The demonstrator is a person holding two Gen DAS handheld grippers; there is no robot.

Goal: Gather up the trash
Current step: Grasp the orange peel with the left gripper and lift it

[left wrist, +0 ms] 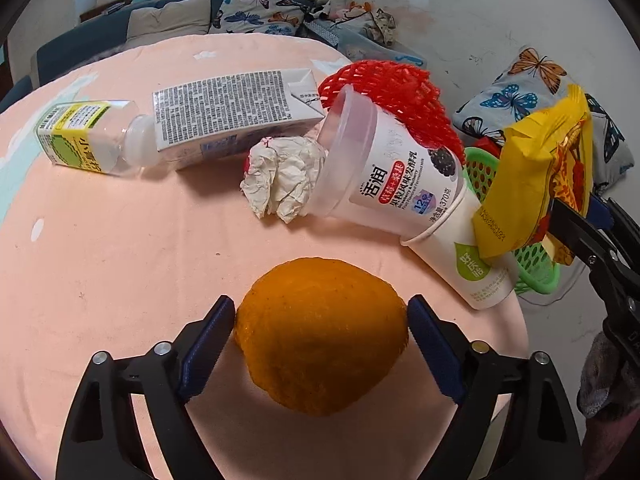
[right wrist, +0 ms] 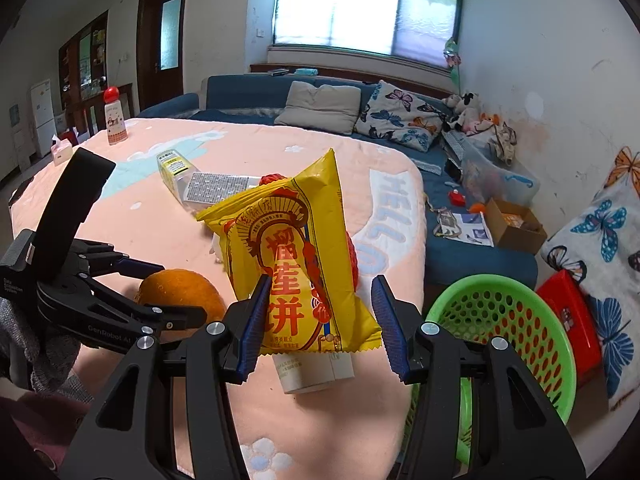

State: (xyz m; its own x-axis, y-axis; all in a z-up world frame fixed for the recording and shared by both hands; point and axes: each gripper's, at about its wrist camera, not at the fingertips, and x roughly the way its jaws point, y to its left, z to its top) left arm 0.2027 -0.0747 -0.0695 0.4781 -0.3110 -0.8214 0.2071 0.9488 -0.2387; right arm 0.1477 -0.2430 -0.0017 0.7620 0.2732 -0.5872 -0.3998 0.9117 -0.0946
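An orange peel (left wrist: 320, 336) lies on the pink-covered table between the fingers of my left gripper (left wrist: 320, 316); both pads touch its sides. It also shows in the right wrist view (right wrist: 180, 292). My right gripper (right wrist: 318, 300) has its jaws wide apart around a yellow snack wrapper (right wrist: 296, 256), which touches only the left pad (right wrist: 256, 320). The wrapper (left wrist: 532, 176) hangs above the table edge, beside the green basket (right wrist: 500, 320). A yogurt cup (left wrist: 384, 168), crumpled paper (left wrist: 280, 178), red net (left wrist: 396, 92), carton (left wrist: 232, 112) and bottle (left wrist: 84, 132) lie on the table.
The green basket (left wrist: 532, 264) sits below the table's right edge, next to a red box (right wrist: 572, 320). A red-capped bottle (right wrist: 114, 116) and tissue box (right wrist: 62, 150) stand at the table's far end. A blue sofa (right wrist: 320, 112) with cushions is behind.
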